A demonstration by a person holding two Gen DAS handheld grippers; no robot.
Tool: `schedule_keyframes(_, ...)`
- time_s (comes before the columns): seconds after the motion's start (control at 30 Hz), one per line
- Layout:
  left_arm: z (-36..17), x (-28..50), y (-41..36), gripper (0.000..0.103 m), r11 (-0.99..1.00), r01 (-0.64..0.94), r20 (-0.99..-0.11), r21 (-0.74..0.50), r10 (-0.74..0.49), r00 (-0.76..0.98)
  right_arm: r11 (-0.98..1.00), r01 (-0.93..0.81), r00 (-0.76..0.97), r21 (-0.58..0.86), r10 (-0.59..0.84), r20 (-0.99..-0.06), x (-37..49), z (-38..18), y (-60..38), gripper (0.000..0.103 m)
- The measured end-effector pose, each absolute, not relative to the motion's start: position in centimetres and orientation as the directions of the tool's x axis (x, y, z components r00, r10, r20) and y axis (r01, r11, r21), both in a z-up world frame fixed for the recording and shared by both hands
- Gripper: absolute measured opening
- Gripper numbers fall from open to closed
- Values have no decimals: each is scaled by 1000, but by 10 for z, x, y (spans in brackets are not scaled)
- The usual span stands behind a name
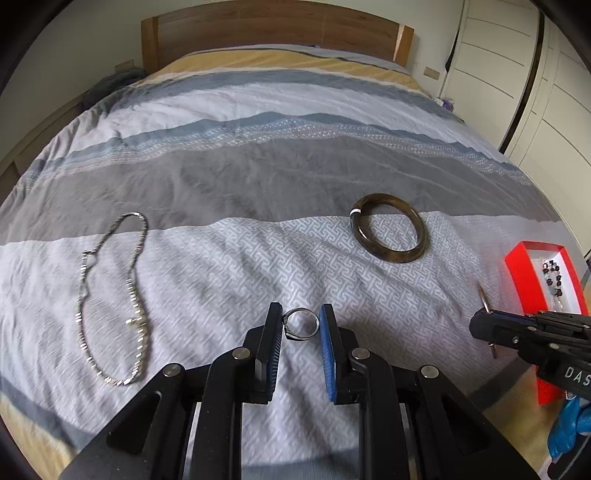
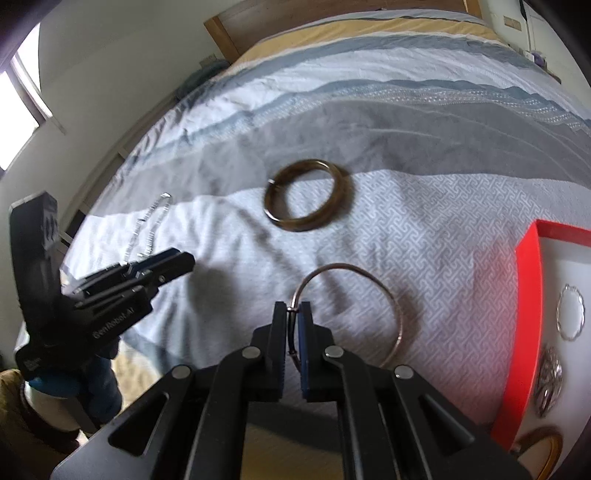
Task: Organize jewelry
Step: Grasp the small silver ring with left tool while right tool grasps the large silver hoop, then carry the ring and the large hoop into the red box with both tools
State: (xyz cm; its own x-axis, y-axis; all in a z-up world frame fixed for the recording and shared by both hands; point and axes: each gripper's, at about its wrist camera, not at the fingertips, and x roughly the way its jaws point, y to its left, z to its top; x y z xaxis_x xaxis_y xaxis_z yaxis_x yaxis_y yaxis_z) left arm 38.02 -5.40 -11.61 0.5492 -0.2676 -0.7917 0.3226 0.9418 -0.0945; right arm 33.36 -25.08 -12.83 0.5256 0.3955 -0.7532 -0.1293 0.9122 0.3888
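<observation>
You had two grippers over the bed, one in each hand. Your left gripper (image 1: 301, 319) was spread, its two fingers standing on either side of one small silver ring (image 1: 301, 324) that lay on the patterned quilt (image 1: 221, 266); from the left wrist camera the ring's edges came right up to both pads, but I could not tell whether they pressed it. Your right gripper (image 2: 294, 314) was pressed together on one thin metal bangle (image 2: 369, 280), pinching it at the rim so that the hoop stood out ahead of the fingertips over the quilt, just to the left of the red tray. Loose on the quilt I counted three pieces: the ring between your left fingers, one silver chain necklace (image 1: 110, 295) laid in a long loop well off to the left, and one dark brown bangle (image 1: 389, 228) lying flat farther up the bed, near the edge of the grey stripe. One red tray (image 1: 517, 273) with a white lining sat at the right edge of the bed. In the left wrist camera one dark beaded strand (image 1: 553, 277) lay in it; in the right wrist camera you could make out a scalloped silver piece (image 2: 570, 312), an ornate silver piece (image 2: 549, 384) below it, and part of a gold-toned hoop (image 2: 543, 443) at the near end, so at least four pieces lay in the tray. The wooden headboard (image 1: 277, 33) stood at the far end.
</observation>
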Motion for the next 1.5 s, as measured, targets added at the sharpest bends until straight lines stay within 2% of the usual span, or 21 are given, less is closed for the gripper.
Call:
schedule_keyframes(0.37,-54,335,-52,19,942,327,-753,-74,-268,601,884,-150,606,442,436,-666,286,-65,-256,5)
schedule_keyframes(0.53,-26,311,-78,19,927,366,-726,-83,-308,615,895,-137,650,425,405,-643,257,-39,-279,5)
schedule_keyframes(0.73,-14,285,-132,19,889,444,-713,-114,-384,586,922,-70,675,382,326,-662,226,-29,-334,5)
schedule_keyframes(1.1,-48,246,-257,19,794,587,-758,-159,-479,443,941,54,615,334,232,-753,203,-73,-433,5)
schedule_keyframes(1.5,-113,235,-342,20,743,660,-849,-111,-416,326,944,76,523,321,236,-819,208,-135,-468,6)
